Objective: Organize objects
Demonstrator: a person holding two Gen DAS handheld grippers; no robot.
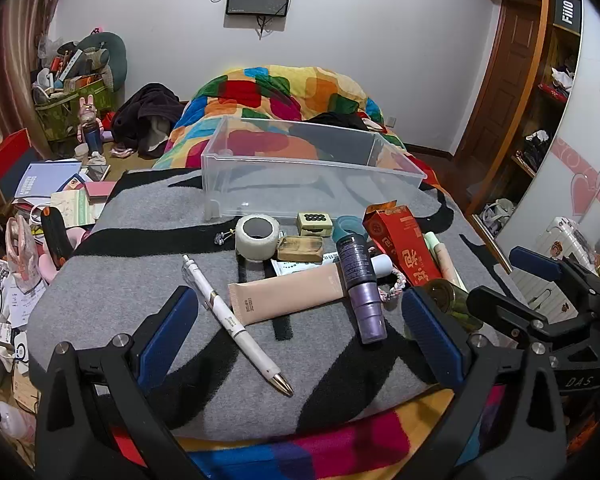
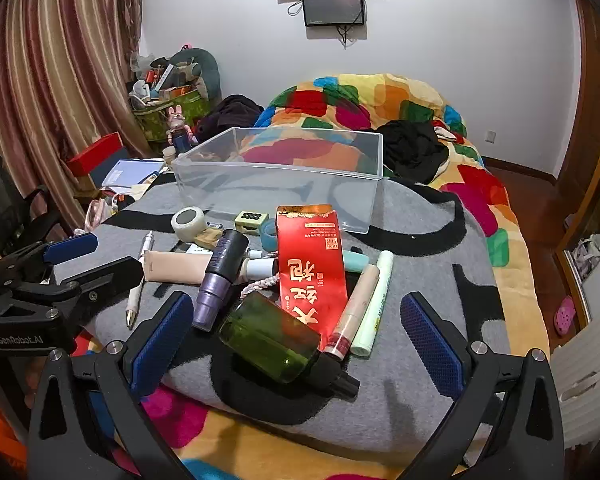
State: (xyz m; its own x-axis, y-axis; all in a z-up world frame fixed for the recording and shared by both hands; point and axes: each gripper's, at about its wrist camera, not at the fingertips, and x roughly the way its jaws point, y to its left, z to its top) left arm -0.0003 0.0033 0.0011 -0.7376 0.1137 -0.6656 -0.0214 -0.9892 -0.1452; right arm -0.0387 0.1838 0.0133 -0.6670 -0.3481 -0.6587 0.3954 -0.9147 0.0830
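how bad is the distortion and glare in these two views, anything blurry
Left wrist view: strong fisheye bend, dark vignetted corners, the white pen sharp, no harsh glare. Right wrist view: same barrel warp, a soft sheen on the green bottle, the clear bin crisp.

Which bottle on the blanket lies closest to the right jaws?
The green bottle with the black cap, lying on its side between them; the purple bottle lies further left.
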